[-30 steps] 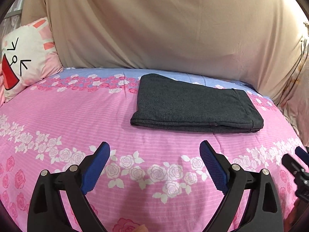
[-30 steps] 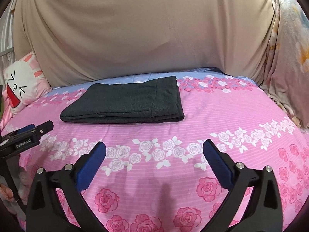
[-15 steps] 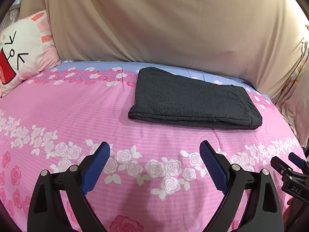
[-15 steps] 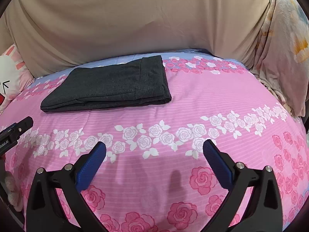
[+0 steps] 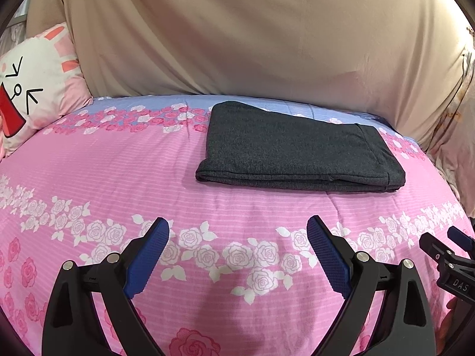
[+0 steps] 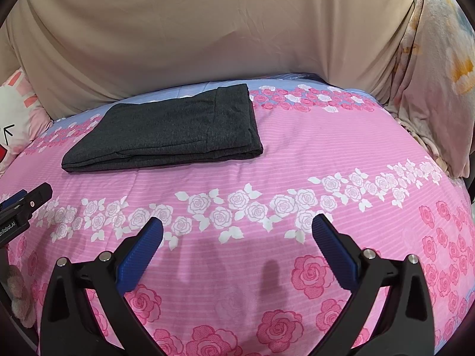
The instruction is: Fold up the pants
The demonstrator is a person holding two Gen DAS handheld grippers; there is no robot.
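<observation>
judging by the tidy dark rectangle the pants (image 5: 299, 154) make toward the far side of the pink rose bedspread (image 5: 118, 178), the folding looks finished, so the sound move is to keep both tools clear and not disturb the stacked layers. the left gripper (image 5: 237, 255) and right gripper (image 6: 237, 252) hang over bare bedspread, jaws spread wide, nothing between them, well apart from the pants. the left view shows most of a cartoon pillow (image 5: 32, 89); the right view alone shows a floral cloth (image 6: 439, 74) draped at the bed's right edge.
</observation>
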